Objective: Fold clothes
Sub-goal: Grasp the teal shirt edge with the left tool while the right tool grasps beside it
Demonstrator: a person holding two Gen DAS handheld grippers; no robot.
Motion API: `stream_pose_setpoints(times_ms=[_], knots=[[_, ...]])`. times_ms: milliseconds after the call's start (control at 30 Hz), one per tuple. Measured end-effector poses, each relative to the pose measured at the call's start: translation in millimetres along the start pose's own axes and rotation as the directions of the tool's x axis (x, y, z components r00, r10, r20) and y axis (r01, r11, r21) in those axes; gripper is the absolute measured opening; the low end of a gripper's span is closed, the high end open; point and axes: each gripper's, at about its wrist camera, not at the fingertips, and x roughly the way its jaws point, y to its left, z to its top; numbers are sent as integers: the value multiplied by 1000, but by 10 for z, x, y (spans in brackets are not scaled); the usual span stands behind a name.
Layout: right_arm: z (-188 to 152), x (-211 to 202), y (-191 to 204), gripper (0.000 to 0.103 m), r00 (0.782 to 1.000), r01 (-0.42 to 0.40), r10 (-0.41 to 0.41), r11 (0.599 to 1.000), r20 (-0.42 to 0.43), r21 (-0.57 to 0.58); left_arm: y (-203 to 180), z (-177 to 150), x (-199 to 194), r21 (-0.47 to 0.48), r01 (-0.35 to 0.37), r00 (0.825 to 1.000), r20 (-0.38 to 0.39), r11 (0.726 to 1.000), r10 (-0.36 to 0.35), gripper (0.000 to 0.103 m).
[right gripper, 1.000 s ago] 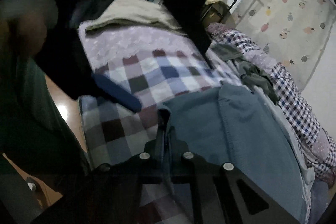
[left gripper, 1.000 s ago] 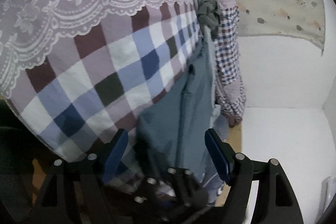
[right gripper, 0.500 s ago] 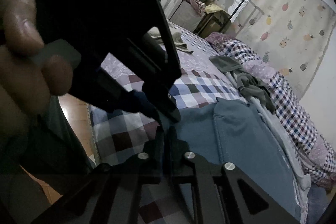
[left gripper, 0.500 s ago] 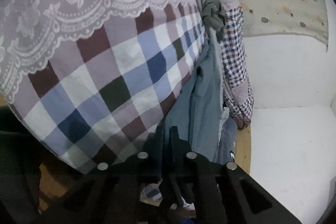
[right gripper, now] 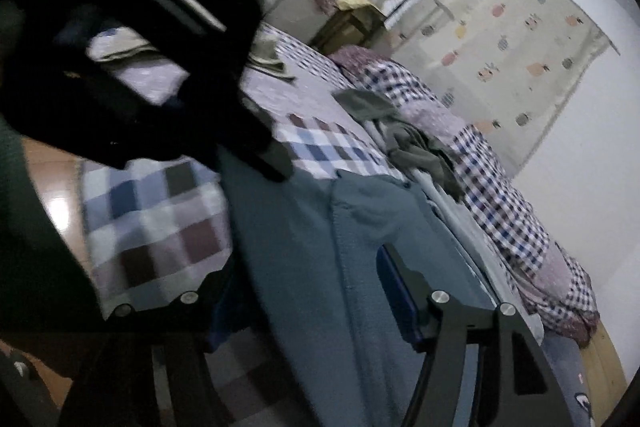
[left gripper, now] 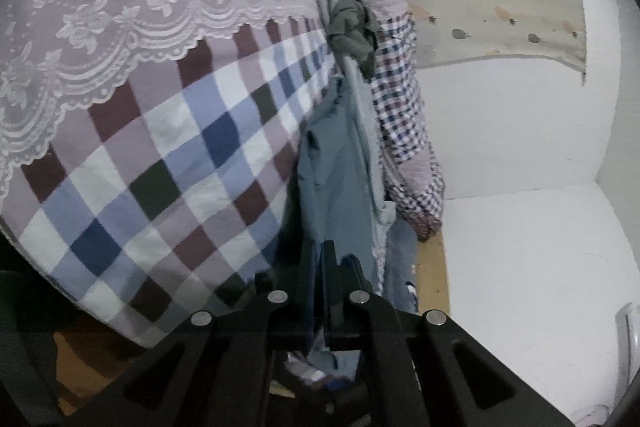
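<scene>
Blue-grey garment (left gripper: 336, 187) edge was pinched between the closed fingers of my left tongs (left gripper: 319, 267) at bottom centre of the left view, while my right tongs (right gripper: 304, 287) stood wide apart over the same cloth, holding nothing. It lay spread on the checked bedspread (left gripper: 168, 163), running from lower centre toward the olive clothes (right gripper: 416, 143) at upper right. With one corner held, I judged it could drag crooked, bunch or slip free.
</scene>
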Motion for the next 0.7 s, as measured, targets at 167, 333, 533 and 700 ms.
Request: stream_pose_setpoints(times_ms=[167, 333, 533, 700], knots=[[68, 176, -155, 67, 999, 16, -15, 999, -31, 30, -76, 1, -27, 3, 85, 996, 1, 996, -85, 0], [138, 300, -282, 43, 999, 7, -4, 998, -53, 58, -125, 36, 21, 0, 113, 994, -8, 994, -113, 0], [190, 317, -428, 4, 998, -33, 39, 995, -57, 99, -194, 111, 84, 3, 116, 993, -25, 993, -116, 1], [176, 203, -630, 3, 996, -76, 83, 982, -33, 172, -257, 398, 175, 31, 49, 998, -45, 998, -47, 57]])
